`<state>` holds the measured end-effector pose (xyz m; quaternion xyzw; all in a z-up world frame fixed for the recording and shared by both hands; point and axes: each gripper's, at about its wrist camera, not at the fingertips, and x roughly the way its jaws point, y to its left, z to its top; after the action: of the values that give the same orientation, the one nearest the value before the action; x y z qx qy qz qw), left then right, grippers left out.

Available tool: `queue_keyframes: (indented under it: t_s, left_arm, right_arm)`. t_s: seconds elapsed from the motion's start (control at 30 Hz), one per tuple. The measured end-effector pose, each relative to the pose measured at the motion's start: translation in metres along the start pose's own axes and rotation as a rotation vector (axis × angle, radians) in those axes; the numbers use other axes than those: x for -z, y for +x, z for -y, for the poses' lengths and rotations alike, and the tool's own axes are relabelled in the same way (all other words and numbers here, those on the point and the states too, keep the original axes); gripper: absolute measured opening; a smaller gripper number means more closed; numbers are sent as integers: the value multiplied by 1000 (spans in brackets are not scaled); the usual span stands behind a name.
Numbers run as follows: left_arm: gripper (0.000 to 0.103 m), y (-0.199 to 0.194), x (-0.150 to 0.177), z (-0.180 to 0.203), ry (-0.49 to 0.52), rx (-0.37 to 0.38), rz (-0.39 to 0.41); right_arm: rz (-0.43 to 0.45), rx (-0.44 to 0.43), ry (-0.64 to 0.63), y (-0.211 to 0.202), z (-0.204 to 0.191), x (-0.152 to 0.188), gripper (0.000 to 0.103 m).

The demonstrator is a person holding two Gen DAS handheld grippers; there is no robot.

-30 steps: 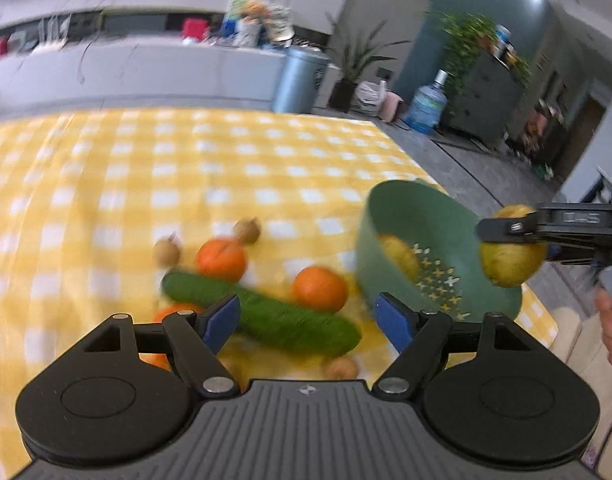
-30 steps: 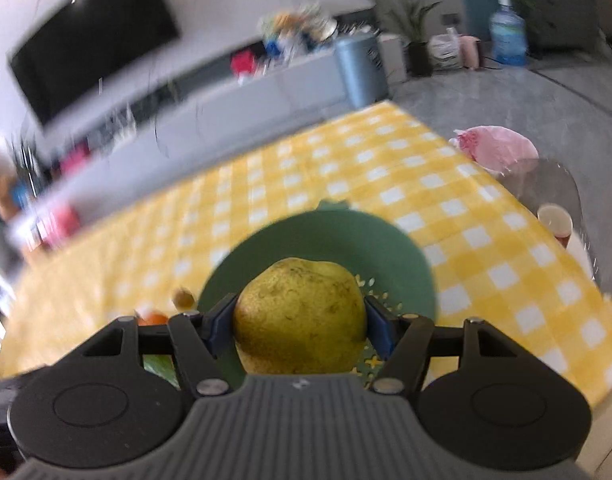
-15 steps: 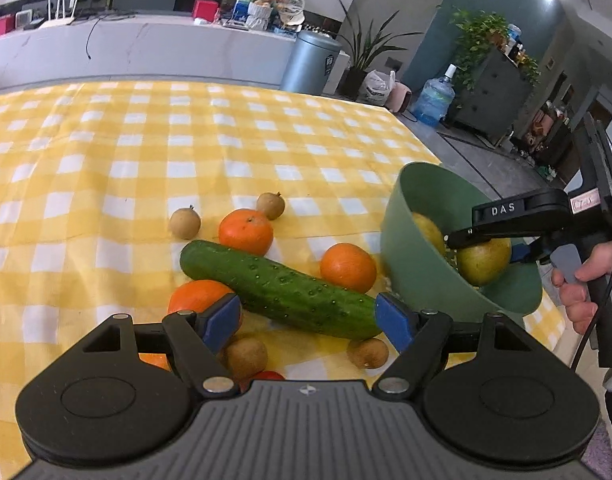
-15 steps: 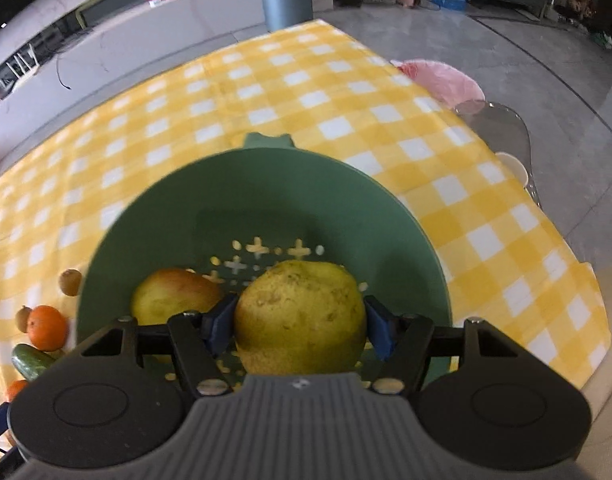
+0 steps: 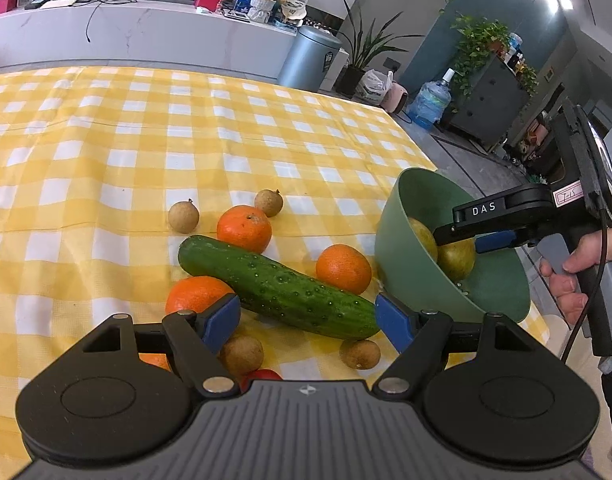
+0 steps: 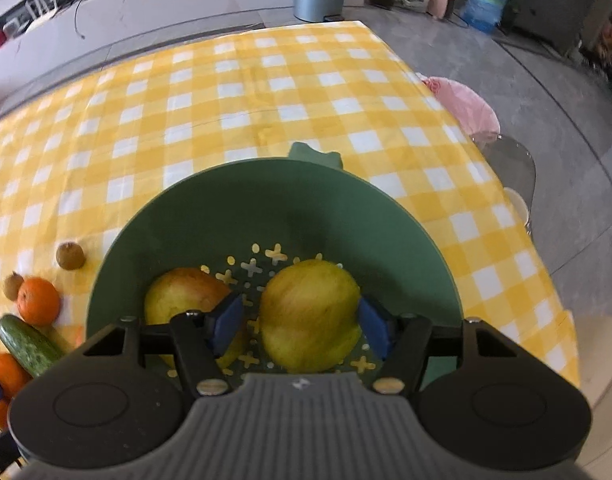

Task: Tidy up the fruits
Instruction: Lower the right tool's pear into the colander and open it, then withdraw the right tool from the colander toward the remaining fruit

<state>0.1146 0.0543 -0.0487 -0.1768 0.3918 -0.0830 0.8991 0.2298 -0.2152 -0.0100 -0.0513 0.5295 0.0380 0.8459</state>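
Note:
A green colander bowl (image 6: 345, 208) stands at the table's right edge and also shows in the left wrist view (image 5: 401, 264). My right gripper (image 6: 302, 326) is open inside it, its jaws apart around a yellow-green pear (image 6: 309, 316) lying on the bowl's floor. A second pear (image 6: 178, 292) lies to its left. My left gripper (image 5: 307, 318) is open and empty above a cucumber (image 5: 274, 286). Oranges (image 5: 245, 228) (image 5: 343, 268) (image 5: 198, 294) and small brown longans (image 5: 183, 217) lie around the cucumber.
The yellow checked tablecloth (image 5: 146, 140) covers the table; its right edge runs just past the bowl. A red fruit (image 5: 262, 374) peeks out under my left gripper. A pink stool (image 6: 461, 104) and glass chair stand on the floor to the right.
My right gripper lowered the pear into the bowl and opened, letting it go beside the first pear. My left gripper has stayed open over the cucumber.

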Motion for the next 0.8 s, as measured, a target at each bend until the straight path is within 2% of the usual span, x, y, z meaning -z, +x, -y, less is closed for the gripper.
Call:
queue_keyframes:
  t_s: [0.2, 0.27, 0.47, 0.5, 0.63, 0.8]
  left_arm:
    - [90, -8, -2, 2, 7, 40, 22]
    - [90, -13, -3, 6, 27, 27, 42]
    - [90, -27, -3, 10, 21, 52, 66]
    - [86, -31, -3, 10, 18, 57, 70]
    - [84, -51, -3, 1, -74, 175, 117]
    - [85, -78, 0, 7, -37, 89, 140]
  right_arm:
    - [3, 21, -7, -4, -1, 5, 64]
    - [13, 29, -17, -8, -3, 8, 75]
    - [76, 17, -40, -33, -14, 15, 76]
    - [88, 5, -40, -39, -16, 17, 76]
    - [134, -61, -32, -65, -24, 24, 77]
    - [187, -170, -26, -96, -41, 38, 77]
